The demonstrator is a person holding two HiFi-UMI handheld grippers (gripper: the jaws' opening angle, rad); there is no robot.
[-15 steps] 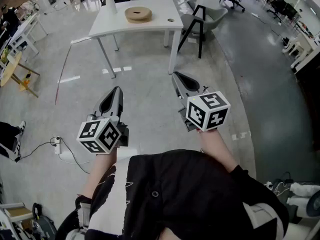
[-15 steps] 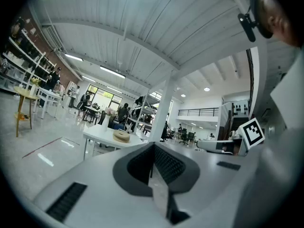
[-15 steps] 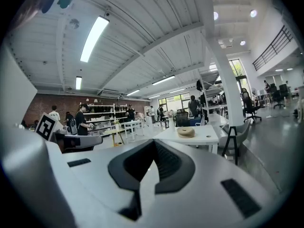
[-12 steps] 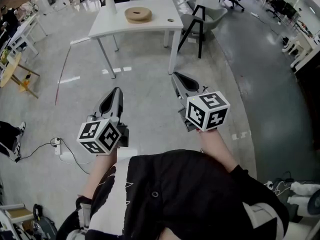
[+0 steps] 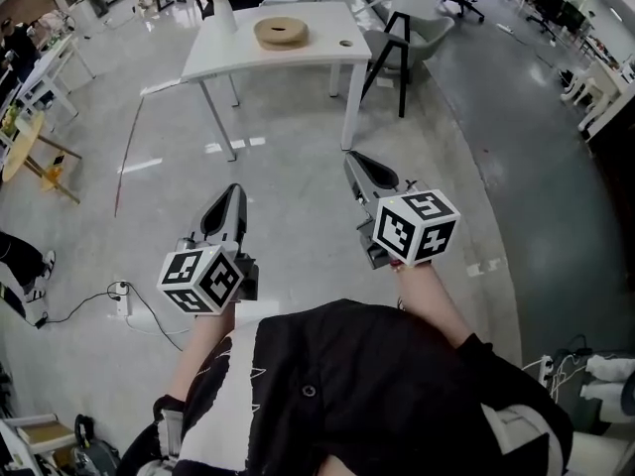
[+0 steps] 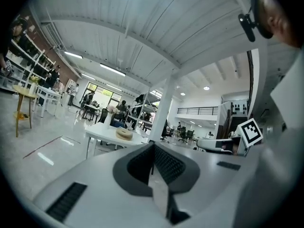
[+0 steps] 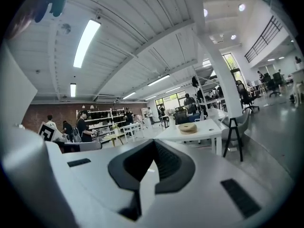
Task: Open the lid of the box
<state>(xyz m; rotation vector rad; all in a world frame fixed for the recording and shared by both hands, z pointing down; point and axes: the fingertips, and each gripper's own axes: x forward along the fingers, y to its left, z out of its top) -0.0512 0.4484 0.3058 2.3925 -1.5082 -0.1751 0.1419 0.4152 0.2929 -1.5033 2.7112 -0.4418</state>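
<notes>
Hovering well short of far table (image 5: 238, 56), left gripper (image 5: 231, 194) and right gripper (image 5: 357, 159) were pressed together, empty; unopened jaws might shove box (image 5: 281, 33).

Head view looks steeply down; both gripper views face the far table (image 5: 248, 53).

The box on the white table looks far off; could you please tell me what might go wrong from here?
Both the left tool and right tool are shut, so they may reach the box unable to grip it. A vase stands near the box on the table and could be knocked. The stool crowds the approach.
</notes>
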